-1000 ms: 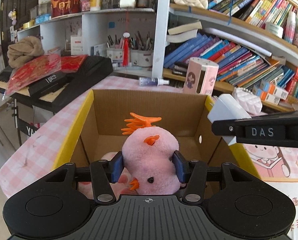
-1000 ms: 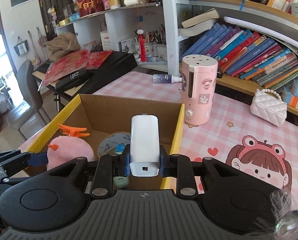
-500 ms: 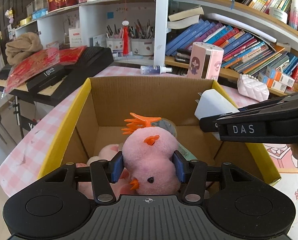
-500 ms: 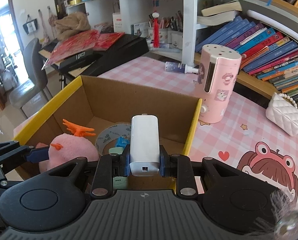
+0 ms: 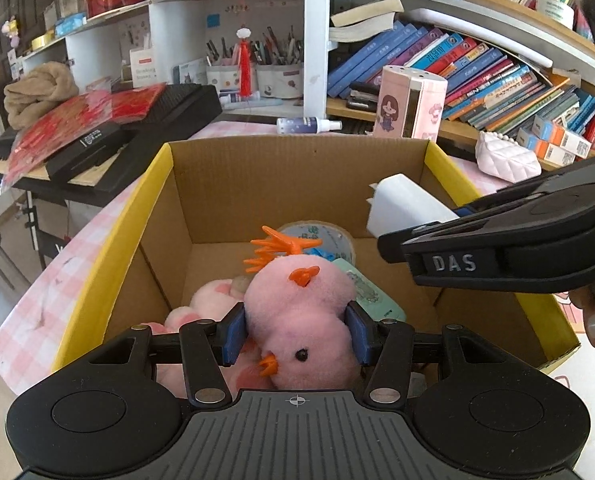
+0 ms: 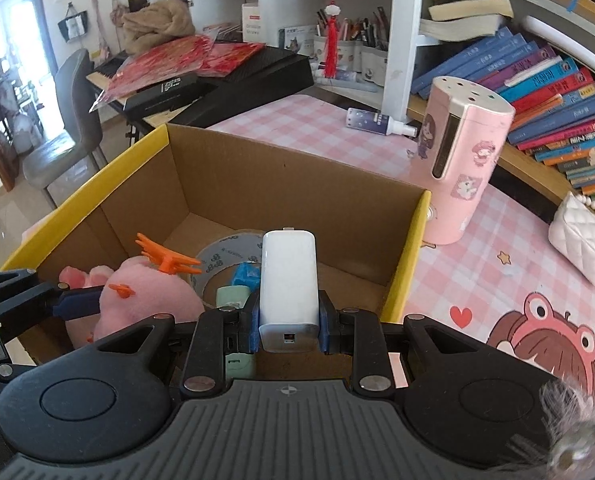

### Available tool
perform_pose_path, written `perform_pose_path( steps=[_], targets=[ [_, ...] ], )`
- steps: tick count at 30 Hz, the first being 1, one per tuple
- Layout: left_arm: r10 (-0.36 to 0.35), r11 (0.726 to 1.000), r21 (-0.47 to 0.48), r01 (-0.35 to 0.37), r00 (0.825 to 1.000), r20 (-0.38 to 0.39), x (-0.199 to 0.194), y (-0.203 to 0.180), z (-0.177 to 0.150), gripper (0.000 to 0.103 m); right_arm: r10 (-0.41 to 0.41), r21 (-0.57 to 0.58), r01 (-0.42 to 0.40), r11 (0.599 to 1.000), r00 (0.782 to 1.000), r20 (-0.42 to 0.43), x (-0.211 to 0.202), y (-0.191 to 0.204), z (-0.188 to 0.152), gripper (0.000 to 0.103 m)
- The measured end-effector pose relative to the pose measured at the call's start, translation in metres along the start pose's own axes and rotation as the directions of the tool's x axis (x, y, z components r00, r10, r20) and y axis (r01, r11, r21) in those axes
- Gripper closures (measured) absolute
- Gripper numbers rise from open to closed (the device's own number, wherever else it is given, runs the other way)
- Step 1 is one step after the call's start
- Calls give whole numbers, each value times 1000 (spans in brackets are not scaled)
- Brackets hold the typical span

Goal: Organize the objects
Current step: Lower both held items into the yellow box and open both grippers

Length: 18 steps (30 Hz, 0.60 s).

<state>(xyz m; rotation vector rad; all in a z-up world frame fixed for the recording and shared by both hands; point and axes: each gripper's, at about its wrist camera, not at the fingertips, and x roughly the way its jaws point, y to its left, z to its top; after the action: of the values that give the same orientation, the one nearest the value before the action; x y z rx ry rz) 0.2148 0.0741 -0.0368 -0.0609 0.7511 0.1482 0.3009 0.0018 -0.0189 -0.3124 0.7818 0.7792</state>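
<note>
Left tongs [image 5: 295, 338] are gripping the pink plush chick [image 5: 301, 316], right tongs [image 6: 288, 326] the white charger [image 6: 288, 284], mid-frame over the cardboard box [image 6: 233, 184]; releasing together risks them colliding.

pink checked table [image 6: 297, 128] with cardboard box [image 6: 289, 188], pink canister [image 6: 463, 164], spray bottle [image 6: 377, 122], white quilted purse [image 6: 583, 242]

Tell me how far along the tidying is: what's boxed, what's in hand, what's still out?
Done: a tape roll, a mint item and another pink plush lie in the cardboard box. In hand: the left gripper grips the pink chick plush and the right gripper the white charger, both over the box. Left: pink canister, spray bottle and white purse on the table.
</note>
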Motion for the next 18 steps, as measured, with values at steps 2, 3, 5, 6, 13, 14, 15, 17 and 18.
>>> perform_pose_path(
  steps=[2,3,5,6,13,14,15,17,18],
  targets=[
    [-2,1000,8,2,1000,-1,1,-1,0,52,1,-20,-1,1000,1000,-7,3,3,1,79],
    [-1,1000,11,1,1000,-1,1,-2,1,52,-6,-33,6,999,1000,-9,4,4,1,79],
    [-2,1000,16,2,1000,-3,2,-2,1,52,-20,-52,19,998,1000,-12,6,6,1,79],
    [-3,1000,18,3,1000,-5,3,-2,1,51,-22,-58,21,998,1000,-13,7,6,2,79],
    [0,1000,20,0,1000,-11,4,-4,1,45,-20,-58,19,998,1000,-10,8,5,3,79],
    [4,1000,21,-4,1000,-7,3,-4,1,38,-18,-58,18,998,1000,-9,7,5,3,79],
    [9,1000,22,-9,1000,-2,1,-3,2,34,-17,-60,16,998,1000,-7,6,5,4,79],
    [16,1000,21,-16,1000,9,-2,-3,2,25,-8,-71,9,997,1000,9,2,8,6,79],
    [17,1000,18,-17,1000,16,-5,-2,3,23,-5,-82,6,997,1000,18,0,10,6,79]
  ],
)
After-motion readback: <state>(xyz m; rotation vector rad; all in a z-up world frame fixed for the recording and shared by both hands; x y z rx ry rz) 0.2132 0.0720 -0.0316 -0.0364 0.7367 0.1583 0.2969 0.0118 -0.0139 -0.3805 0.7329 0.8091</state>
